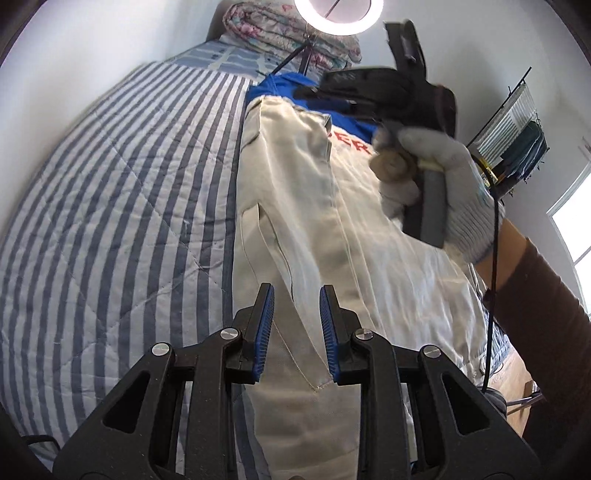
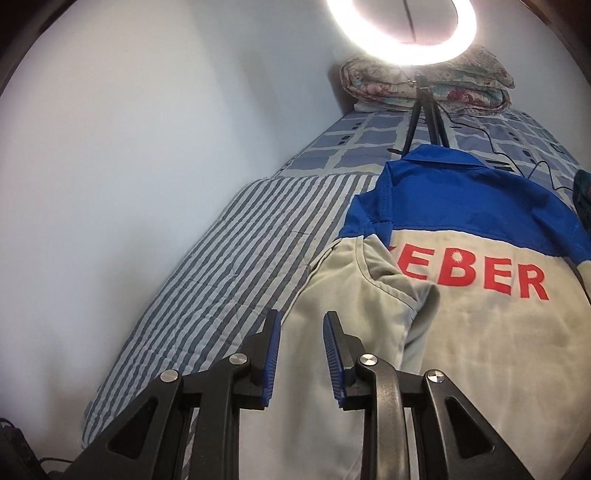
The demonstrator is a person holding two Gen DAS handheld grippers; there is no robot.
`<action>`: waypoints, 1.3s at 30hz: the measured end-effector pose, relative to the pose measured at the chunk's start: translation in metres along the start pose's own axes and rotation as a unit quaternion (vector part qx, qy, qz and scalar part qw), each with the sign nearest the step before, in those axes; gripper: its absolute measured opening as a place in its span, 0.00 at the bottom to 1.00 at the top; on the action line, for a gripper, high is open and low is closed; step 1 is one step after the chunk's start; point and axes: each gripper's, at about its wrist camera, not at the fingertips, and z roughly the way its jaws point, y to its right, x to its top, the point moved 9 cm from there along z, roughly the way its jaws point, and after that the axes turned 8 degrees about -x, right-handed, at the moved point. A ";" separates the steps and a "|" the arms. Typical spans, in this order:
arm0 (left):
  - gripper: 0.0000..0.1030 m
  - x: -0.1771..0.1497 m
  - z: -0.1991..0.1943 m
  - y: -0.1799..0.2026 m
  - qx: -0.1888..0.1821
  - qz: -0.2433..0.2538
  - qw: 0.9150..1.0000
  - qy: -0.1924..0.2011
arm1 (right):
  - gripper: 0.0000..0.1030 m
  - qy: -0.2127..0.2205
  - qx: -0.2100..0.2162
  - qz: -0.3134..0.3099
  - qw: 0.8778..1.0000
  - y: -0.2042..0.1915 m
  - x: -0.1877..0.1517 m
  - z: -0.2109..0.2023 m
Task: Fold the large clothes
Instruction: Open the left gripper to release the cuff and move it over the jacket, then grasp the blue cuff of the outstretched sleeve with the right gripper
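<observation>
Both tongs, left point(image 1: 296, 334) and right point(image 2: 302, 358), hang spread over the jacket point(image 2: 461, 332) on the bed point(image 2: 236, 258). It looks soft, light, floppy; pinch the near hem corners.

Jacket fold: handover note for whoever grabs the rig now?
Left claw: open, low over the jacket's cream hem, a fabric ridge runs between the pads, not pinched.
Right claw: open, empty, over the jacket's left edge by the folded-in sleeve.
Jacket lies back-up on the striped quilt, blue collar toward the ring light.
Done: one sleeve folded onto the back.
Left: the far side cannot be judged; body folds not yet done.
</observation>
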 end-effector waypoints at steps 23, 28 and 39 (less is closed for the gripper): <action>0.23 -0.034 -0.003 -0.001 -0.021 -0.003 1.000 -0.019 | 0.22 -0.030 0.016 0.011 0.999 0.006 -0.040 -0.044; 0.23 -0.067 -0.022 0.023 -0.038 0.010 0.999 -0.023 | 0.22 -0.003 0.034 0.011 0.999 0.003 -0.078 -0.141; 0.23 -0.137 0.012 0.046 0.008 0.056 0.995 -0.076 | 0.26 0.029 -0.007 0.028 0.999 0.036 -0.145 -0.251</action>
